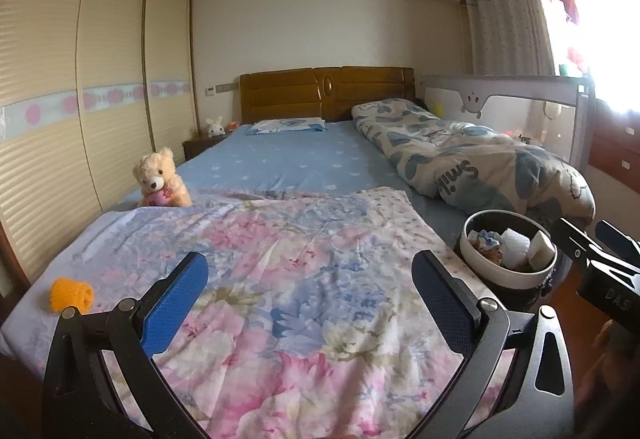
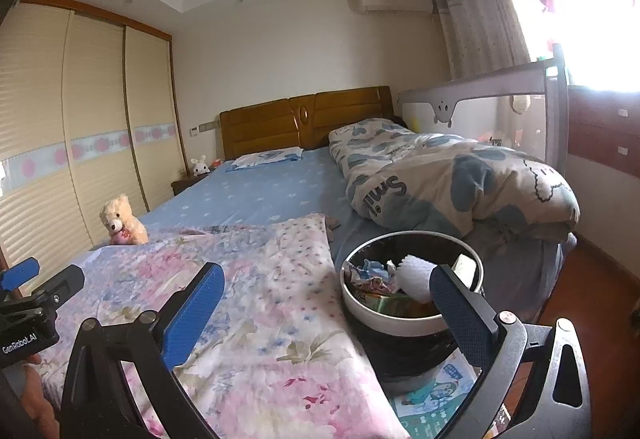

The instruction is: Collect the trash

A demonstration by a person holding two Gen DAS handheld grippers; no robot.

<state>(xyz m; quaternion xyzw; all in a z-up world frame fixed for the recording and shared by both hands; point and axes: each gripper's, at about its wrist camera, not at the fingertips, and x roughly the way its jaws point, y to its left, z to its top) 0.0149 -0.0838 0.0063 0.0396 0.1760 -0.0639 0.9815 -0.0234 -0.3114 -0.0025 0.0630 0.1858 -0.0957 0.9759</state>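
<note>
Your left tool [image 1: 310, 303] is spread wide with nothing between its blue ribbed pads, held low over the foot of the bed [image 1: 280, 163], which looks like a ready pose for reaching down. Your right tool [image 2: 326, 313] is just as wide and also empty; it hangs by the rim of the bin [image 2: 404, 323], so I'd guess it is placed for dropping things in.

The bin is round, with a pale smooth rim over a dark body. It stands beside the bed's corner, close enough to serve both tools. Inside lie crumpled wrappers and a white ridged piece of foam or paper.

The one loose thing left on the bed is an orange lump [image 1: 71, 294], soft and knobbly, perhaps netting or knit. It lies on the flowered sheet [image 1: 288, 279], near the bed's left edge and just beyond your left tool's left pad. That thin, wrinkled sheet may bunch up with a deep pinch.

A plush bear [image 1: 162, 179] sits farther up the bed.
</note>
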